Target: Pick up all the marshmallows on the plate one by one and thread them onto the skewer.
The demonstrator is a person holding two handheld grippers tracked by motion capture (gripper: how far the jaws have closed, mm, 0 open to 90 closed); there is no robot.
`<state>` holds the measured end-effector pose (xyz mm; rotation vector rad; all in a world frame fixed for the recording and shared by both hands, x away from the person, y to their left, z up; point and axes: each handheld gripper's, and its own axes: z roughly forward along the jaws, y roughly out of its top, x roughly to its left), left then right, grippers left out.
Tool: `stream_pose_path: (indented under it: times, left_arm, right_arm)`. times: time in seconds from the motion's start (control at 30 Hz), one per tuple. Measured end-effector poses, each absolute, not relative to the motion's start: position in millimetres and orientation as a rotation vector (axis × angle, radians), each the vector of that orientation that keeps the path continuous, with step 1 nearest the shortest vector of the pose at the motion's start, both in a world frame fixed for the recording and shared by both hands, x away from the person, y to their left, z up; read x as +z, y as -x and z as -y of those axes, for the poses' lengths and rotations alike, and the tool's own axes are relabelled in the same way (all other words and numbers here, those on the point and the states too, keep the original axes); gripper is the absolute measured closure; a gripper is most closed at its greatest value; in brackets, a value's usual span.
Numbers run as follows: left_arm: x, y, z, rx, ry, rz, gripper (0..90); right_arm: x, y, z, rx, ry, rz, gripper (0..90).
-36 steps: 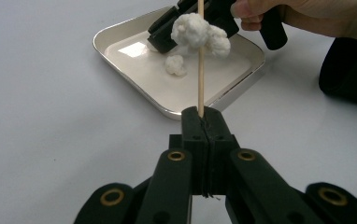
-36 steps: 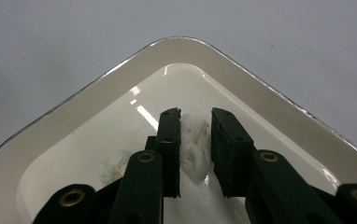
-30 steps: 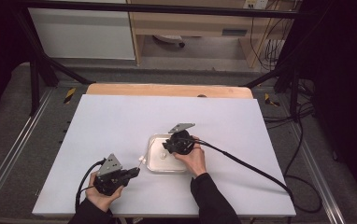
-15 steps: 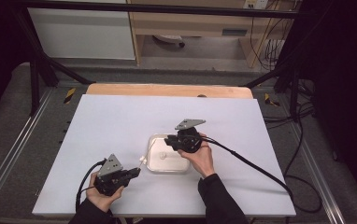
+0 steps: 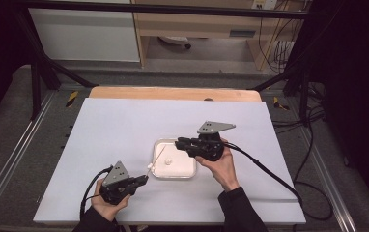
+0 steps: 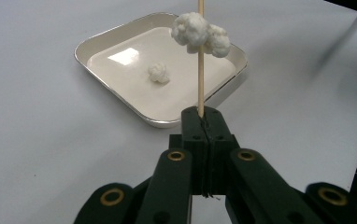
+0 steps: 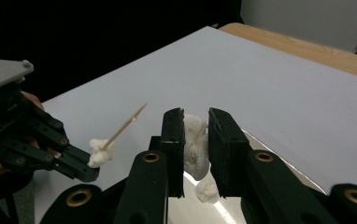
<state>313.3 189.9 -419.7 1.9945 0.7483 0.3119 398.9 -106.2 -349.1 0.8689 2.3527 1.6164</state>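
Your left gripper (image 6: 200, 122) is clenching the base of a wooden skewer (image 6: 200, 70), which is carrying two white marshmallow pieces (image 6: 200, 31) partway up and pointing toward the tray (image 5: 157, 173). Your right gripper (image 7: 196, 154) is grasping another white marshmallow piece (image 7: 194, 147) between its pads, hovering above the tray's far right edge. One loose piece (image 6: 159, 73) is lying inside the tray, near its middle.
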Motion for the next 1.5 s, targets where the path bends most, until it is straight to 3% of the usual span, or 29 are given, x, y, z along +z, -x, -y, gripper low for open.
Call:
stream_pose_path:
  times: [0.67, 1.5]
  left_arm:
    - [-418.6, -304.9, -183.0, 0.354, -1.964, -0.709, 89.0]
    - [-418.3, -303.0, -181.1, 0.344, -1.971, -0.692, 89.0]
  right_arm:
    - [-333.1, -393.8, 112.1, 1.929, -0.887, -2.339, 76.6]
    - [-339.8, -396.8, 106.5, 1.962, -0.906, -2.369, 77.0]
